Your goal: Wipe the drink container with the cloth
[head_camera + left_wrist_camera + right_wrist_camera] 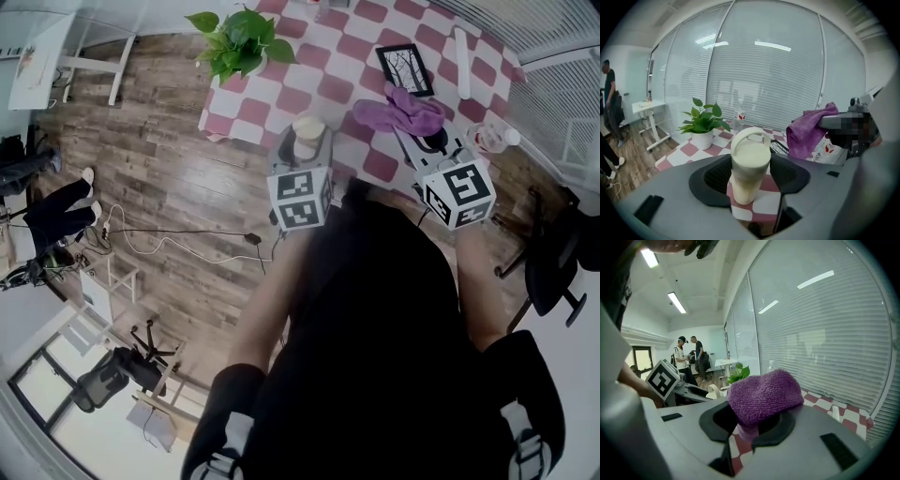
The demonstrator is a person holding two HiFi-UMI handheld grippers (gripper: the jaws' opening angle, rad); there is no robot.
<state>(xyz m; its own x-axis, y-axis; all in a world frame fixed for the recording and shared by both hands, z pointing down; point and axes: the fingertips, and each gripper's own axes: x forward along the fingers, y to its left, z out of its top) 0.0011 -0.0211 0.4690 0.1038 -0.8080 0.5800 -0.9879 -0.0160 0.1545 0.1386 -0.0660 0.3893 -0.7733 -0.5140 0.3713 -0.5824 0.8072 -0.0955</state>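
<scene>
The left gripper has its 2 jaws set wide around a cream insulated tumbler, the dark pads touching its sides. The tumbler stands upright, lid handle arched on top, on a table covered in red-and-white checks, close to the edge nearest the person. The right gripper is closed narrowly on a purple microfibre cloth, which bunches above its jaws and is held in the air beside the tumbler, not touching it. A potted green plant sits at the table's corner, and a black-framed picture lies flat further in.
</scene>
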